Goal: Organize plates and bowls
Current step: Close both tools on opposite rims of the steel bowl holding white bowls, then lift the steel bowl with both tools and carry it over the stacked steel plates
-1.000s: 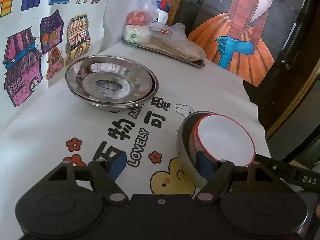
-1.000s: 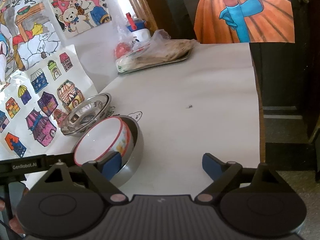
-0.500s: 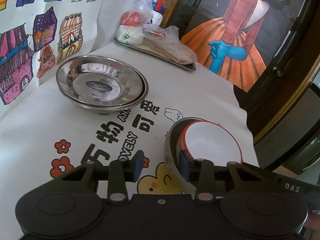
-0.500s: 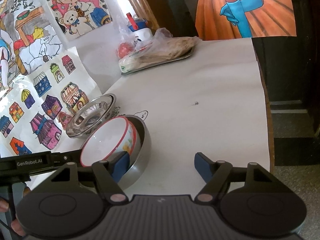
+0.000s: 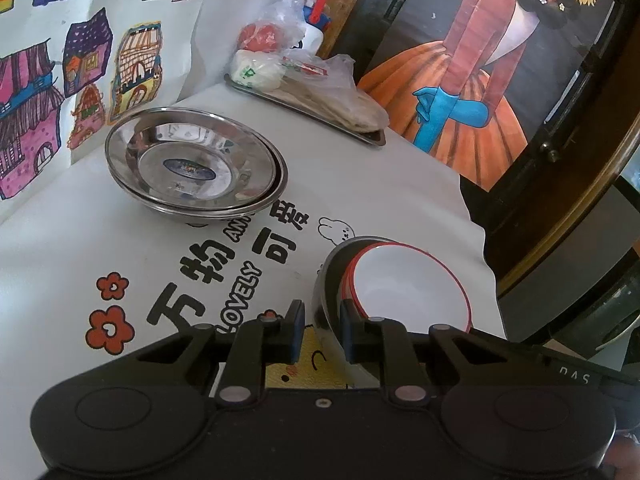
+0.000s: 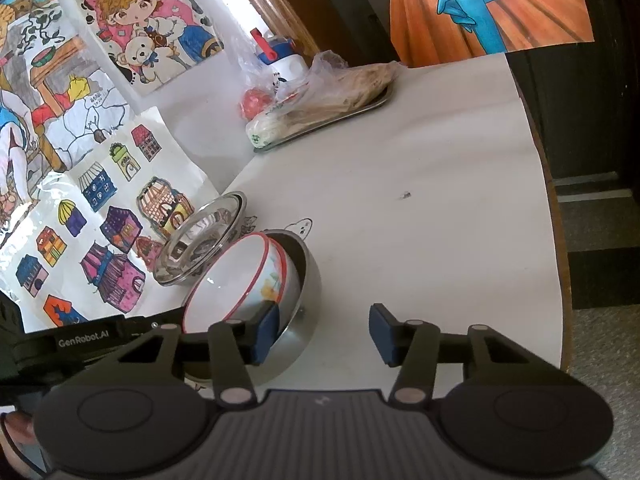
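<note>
A steel bowl (image 5: 325, 300) (image 6: 308, 280) sits near the table's right edge, and red-rimmed white bowls (image 5: 408, 284) (image 6: 232, 280) lie nested and tilted inside it. My left gripper (image 5: 322, 332) straddles the steel bowl's near rim. Its jaws are closing, and a small gap shows at each pad. My right gripper (image 6: 324, 334) straddles the bowl's other side, one pad inside by the white bowls, the other out over the cloth. Its jaws are closing too, still wide. Stacked steel plates (image 5: 192, 168) (image 6: 200, 248) rest farther back by the wall.
A metal tray (image 5: 372, 138) (image 6: 360, 110) of bagged food and a bottle (image 5: 314, 28) stand at the table's far end. Drawings cover the wall (image 5: 60, 80) on the left. The table edge (image 6: 558, 240) drops off on the right near a dark door.
Both grippers' jaws have narrowed around the steel bowl's rim. The bowls and plates have stayed where they were.
</note>
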`<move>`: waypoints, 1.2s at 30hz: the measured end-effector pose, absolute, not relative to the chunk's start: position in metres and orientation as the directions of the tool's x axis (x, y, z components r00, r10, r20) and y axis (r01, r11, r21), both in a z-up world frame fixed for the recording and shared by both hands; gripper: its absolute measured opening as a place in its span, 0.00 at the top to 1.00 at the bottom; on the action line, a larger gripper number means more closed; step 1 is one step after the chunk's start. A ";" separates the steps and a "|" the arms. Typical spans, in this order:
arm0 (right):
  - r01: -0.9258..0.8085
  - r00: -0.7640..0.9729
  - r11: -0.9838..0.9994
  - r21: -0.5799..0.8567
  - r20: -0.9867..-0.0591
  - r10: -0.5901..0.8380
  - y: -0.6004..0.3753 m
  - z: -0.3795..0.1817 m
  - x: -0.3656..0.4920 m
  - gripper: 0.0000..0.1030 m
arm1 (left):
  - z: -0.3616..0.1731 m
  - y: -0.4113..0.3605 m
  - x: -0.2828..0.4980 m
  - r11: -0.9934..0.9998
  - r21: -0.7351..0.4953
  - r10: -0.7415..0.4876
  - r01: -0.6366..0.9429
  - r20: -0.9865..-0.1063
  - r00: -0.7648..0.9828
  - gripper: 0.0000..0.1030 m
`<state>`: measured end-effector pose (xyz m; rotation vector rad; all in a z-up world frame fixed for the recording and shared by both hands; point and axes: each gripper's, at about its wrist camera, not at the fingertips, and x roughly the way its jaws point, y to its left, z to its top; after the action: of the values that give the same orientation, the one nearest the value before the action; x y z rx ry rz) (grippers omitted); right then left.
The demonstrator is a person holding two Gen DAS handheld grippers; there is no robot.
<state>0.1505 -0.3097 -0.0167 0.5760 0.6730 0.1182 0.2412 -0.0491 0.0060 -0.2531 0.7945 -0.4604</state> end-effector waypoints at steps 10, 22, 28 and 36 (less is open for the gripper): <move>0.058 0.779 0.789 0.612 -0.521 0.347 -0.312 -0.018 0.150 0.70 | 0.005 -0.050 0.242 0.870 -0.394 -0.490 0.296 -0.631 0.601 0.85; 0.066 0.776 0.802 0.594 -0.536 0.333 -0.303 -0.014 0.148 0.78 | 0.007 -0.056 0.239 0.885 -0.353 -0.464 0.302 -0.631 0.622 0.87; 0.074 0.772 0.797 0.599 -0.541 0.335 -0.304 -0.014 0.141 0.78 | 0.007 -0.055 0.234 0.884 -0.362 -0.466 0.296 -0.629 0.622 0.87; 0.067 0.766 0.795 0.603 -0.542 0.347 -0.303 -0.015 0.132 0.78 | 0.009 -0.053 0.221 0.888 -0.356 -0.457 0.291 -0.627 0.631 0.87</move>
<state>0.1316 -0.3026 -0.0146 0.6451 0.6926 0.1639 0.2207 -0.0532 0.0093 -0.2302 0.7780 -0.4323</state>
